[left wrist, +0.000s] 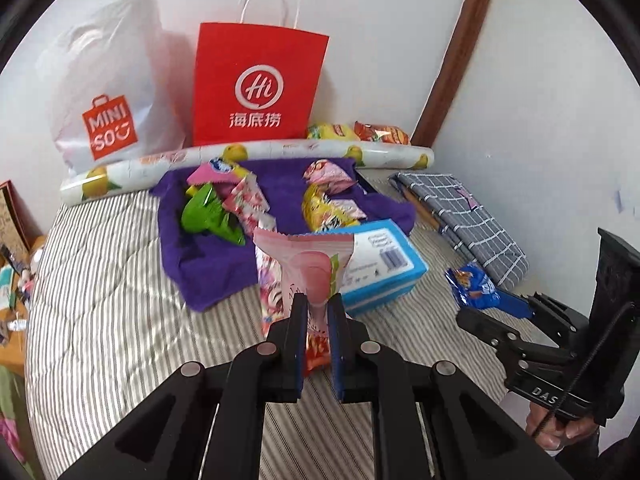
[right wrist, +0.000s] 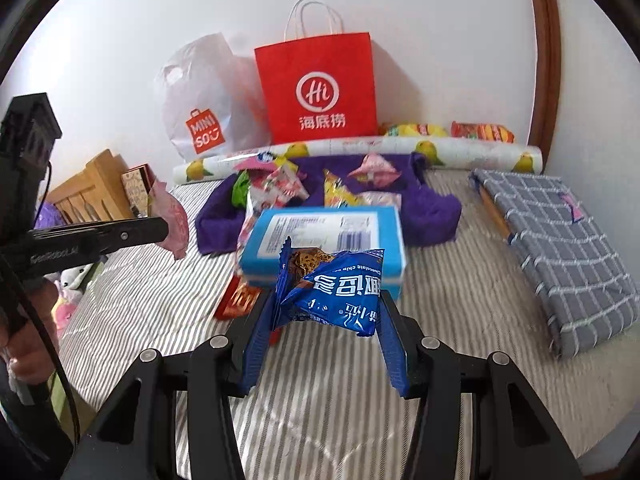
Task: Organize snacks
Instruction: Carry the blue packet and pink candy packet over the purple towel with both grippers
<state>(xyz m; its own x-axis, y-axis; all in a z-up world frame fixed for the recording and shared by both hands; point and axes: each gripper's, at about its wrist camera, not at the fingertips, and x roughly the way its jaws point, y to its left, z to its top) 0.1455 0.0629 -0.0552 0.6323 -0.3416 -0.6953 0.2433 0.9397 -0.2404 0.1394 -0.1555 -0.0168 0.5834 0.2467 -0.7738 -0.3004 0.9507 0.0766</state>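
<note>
My left gripper (left wrist: pixel 318 306) is shut on the lower end of a pink snack packet (left wrist: pixel 310 264), which stands upright above the striped bed. That packet (right wrist: pixel 173 220) also shows at the left gripper's tip in the right wrist view. My right gripper (right wrist: pixel 326 304) is shut on a crumpled blue cookie packet (right wrist: pixel 336 292), held off the bed; the same blue packet (left wrist: pixel 472 284) appears at the right of the left wrist view. Further back, a purple cloth (left wrist: pixel 280 188) holds a green packet (left wrist: pixel 208 216), a yellow packet (left wrist: pixel 324 208) and several pink ones.
A blue box (left wrist: pixel 384 264) lies at the cloth's front edge, a flowery packet (left wrist: pixel 270 296) beside it. A red paper bag (left wrist: pixel 256 88), a white plastic bag (left wrist: pixel 108 100) and a printed roll (left wrist: pixel 280 152) line the wall. Folded checked fabric (right wrist: pixel 560 232) lies right; a wooden headboard (right wrist: pixel 92 196) left.
</note>
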